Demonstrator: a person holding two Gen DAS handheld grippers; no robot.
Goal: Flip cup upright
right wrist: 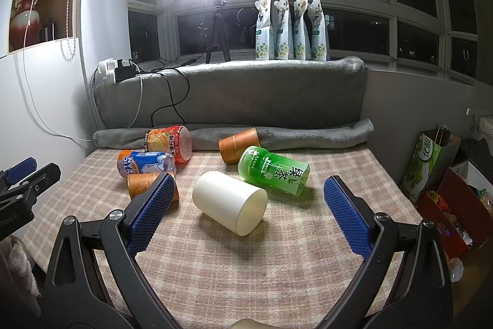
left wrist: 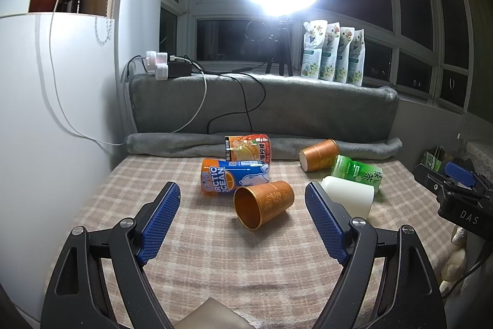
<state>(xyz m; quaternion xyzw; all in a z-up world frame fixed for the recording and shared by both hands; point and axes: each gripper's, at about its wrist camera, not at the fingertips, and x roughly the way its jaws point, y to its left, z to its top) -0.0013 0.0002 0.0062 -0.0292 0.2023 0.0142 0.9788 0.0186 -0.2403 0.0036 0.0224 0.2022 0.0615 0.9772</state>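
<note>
Your orange cup [left wrist: 262, 203] lies on its side on the checked cloth [left wrist: 215, 261], its mouth facing you, touching the blue can [left wrist: 235, 176] behind it, and your left gripper [left wrist: 243, 224] is wide open just in front of it, holding nothing. Your right gripper [right wrist: 246, 216] is wide open too, with the white cup [right wrist: 229, 202] lying on its side between its fingers [right wrist: 348, 218], not touched. Behind lie a green cup [right wrist: 272, 170], another orange cup [right wrist: 238, 144] and an orange can [right wrist: 169, 142], near the gray blanket [right wrist: 277, 134].
</note>
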